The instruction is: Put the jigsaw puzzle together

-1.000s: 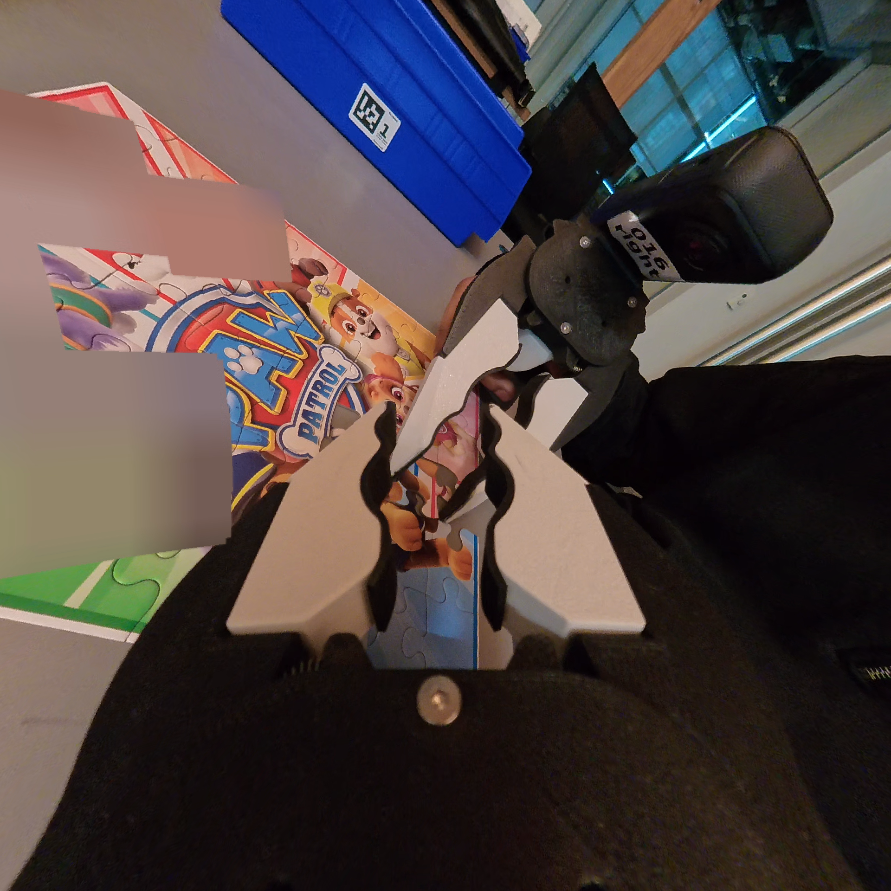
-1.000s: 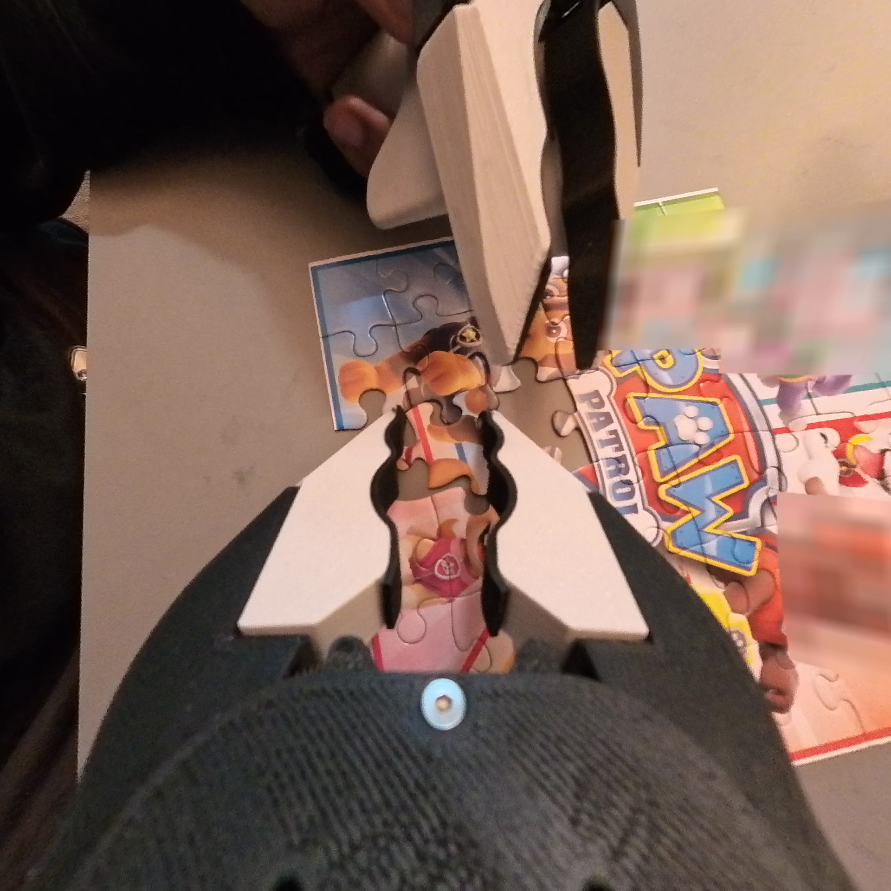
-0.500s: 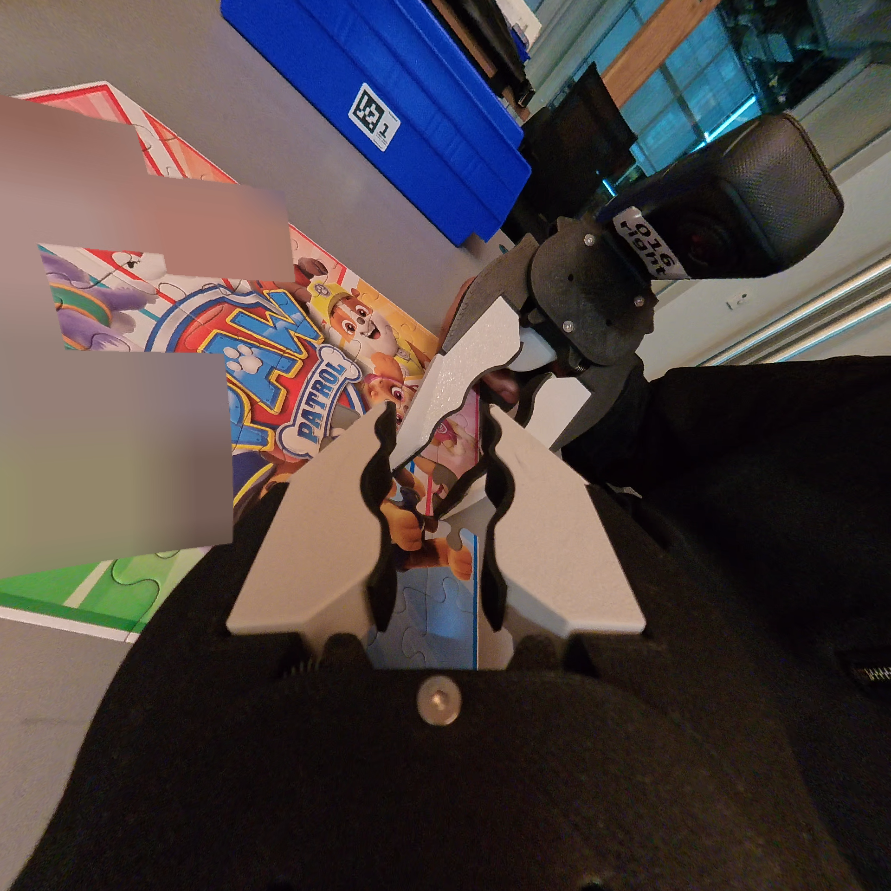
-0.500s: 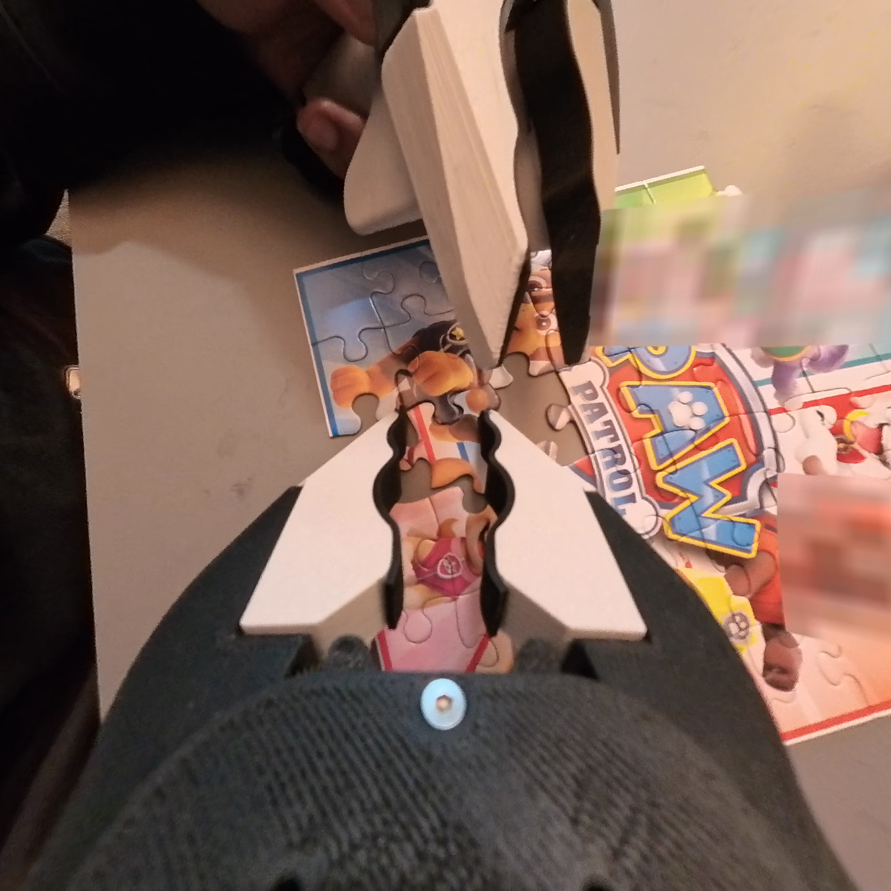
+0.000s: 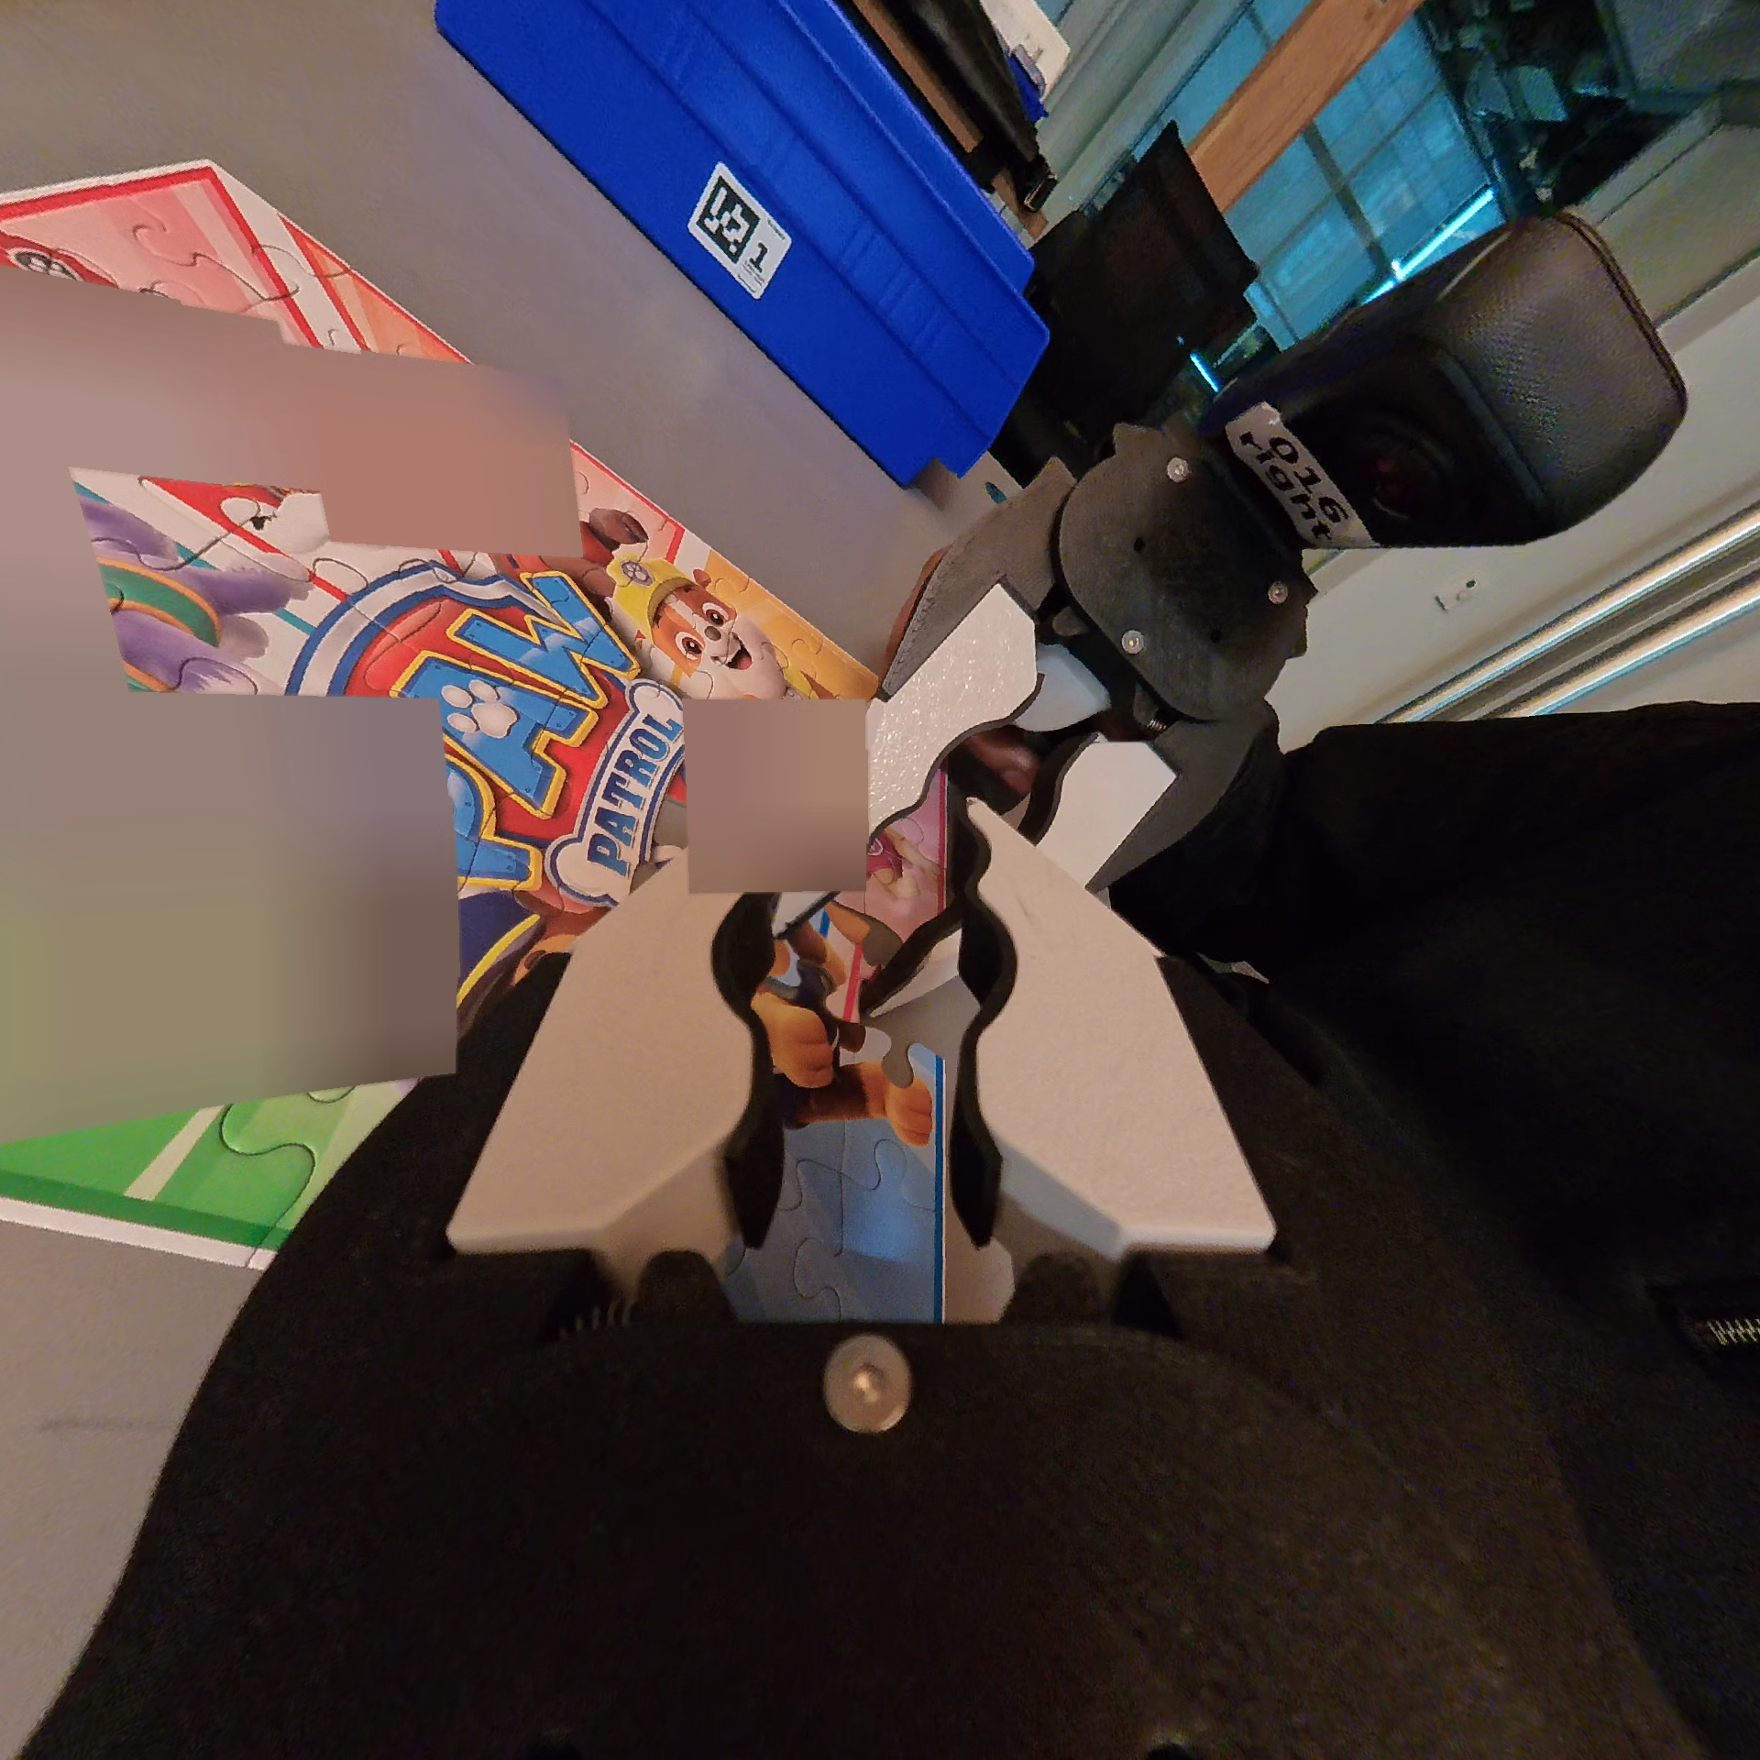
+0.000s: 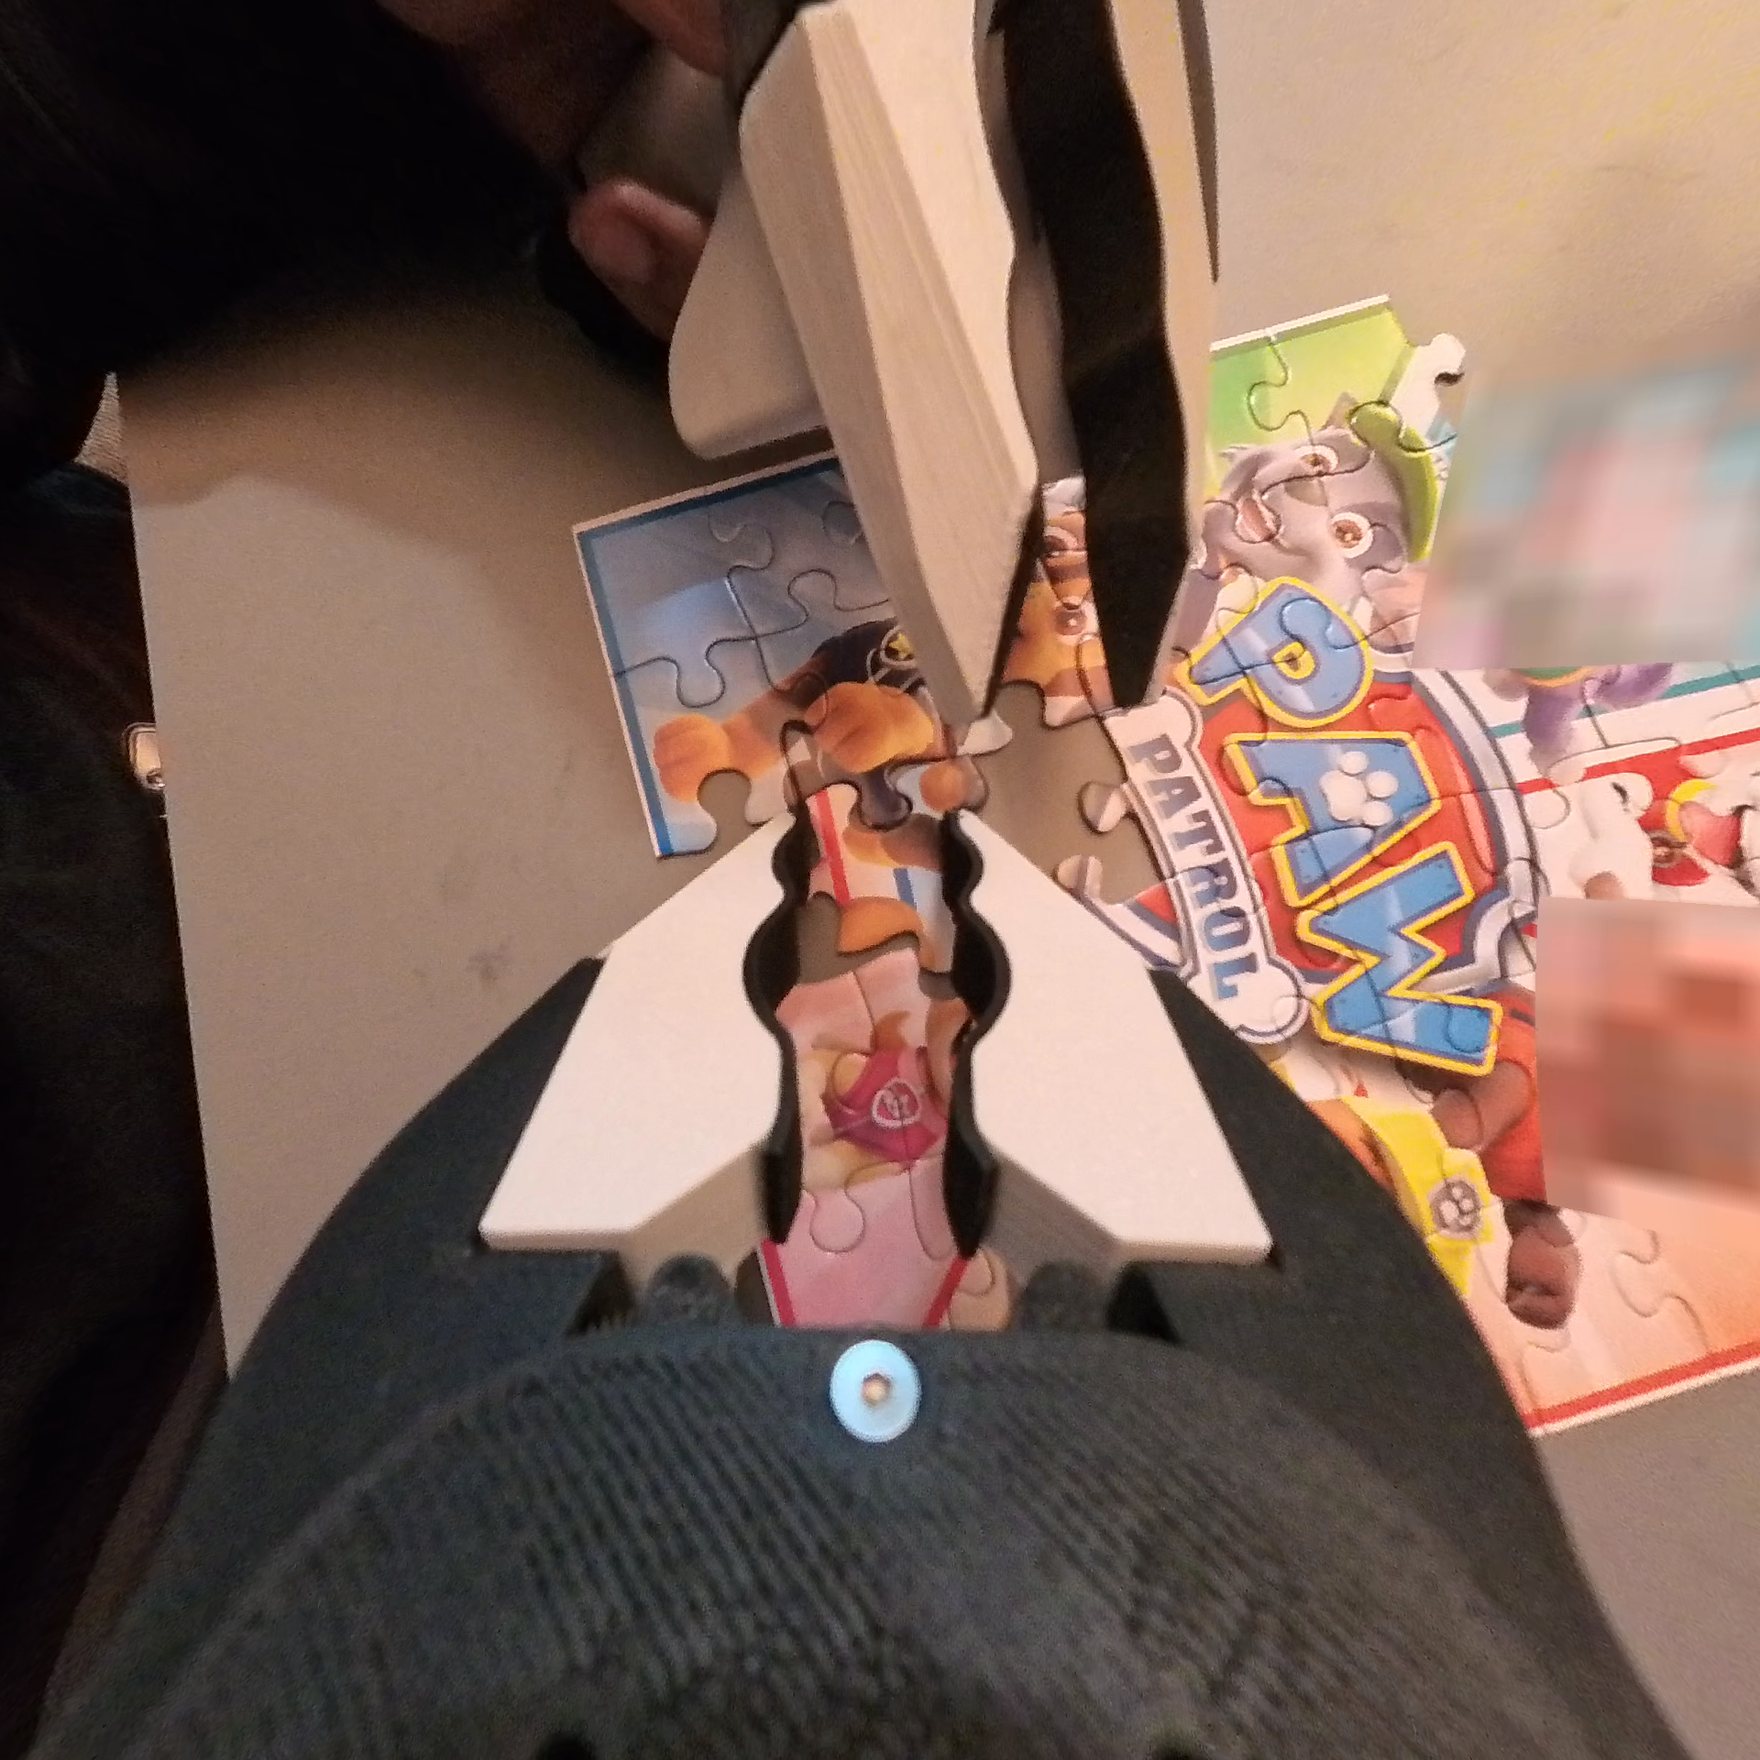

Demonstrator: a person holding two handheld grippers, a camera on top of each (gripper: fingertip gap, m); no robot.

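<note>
A logo-bearing cartoon-dog jigsaw point(image 6: 1333, 857) covers the grey worktop point(image 6: 381, 762), and a blue bin point(image 5: 762, 190) at its far edge carries a marker sticker point(image 5: 738, 229). The left gripper point(image 5: 862, 914) stands spread over it. The right gripper point(image 6: 871, 819) flanks a loose piece point(image 6: 876, 857); whether its pads press is unclear.

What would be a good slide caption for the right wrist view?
Right gripper around a loose puzzle piece on the table, left gripper opposite.

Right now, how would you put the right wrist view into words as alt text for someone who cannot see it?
Two pale fingers of the right gripper stand apart just above a loose jigsaw piece, near a gap in a colourful cartoon-dog puzzle lying on a grey table. The left gripper points down from the top edge, its tips over the same spot.
</note>
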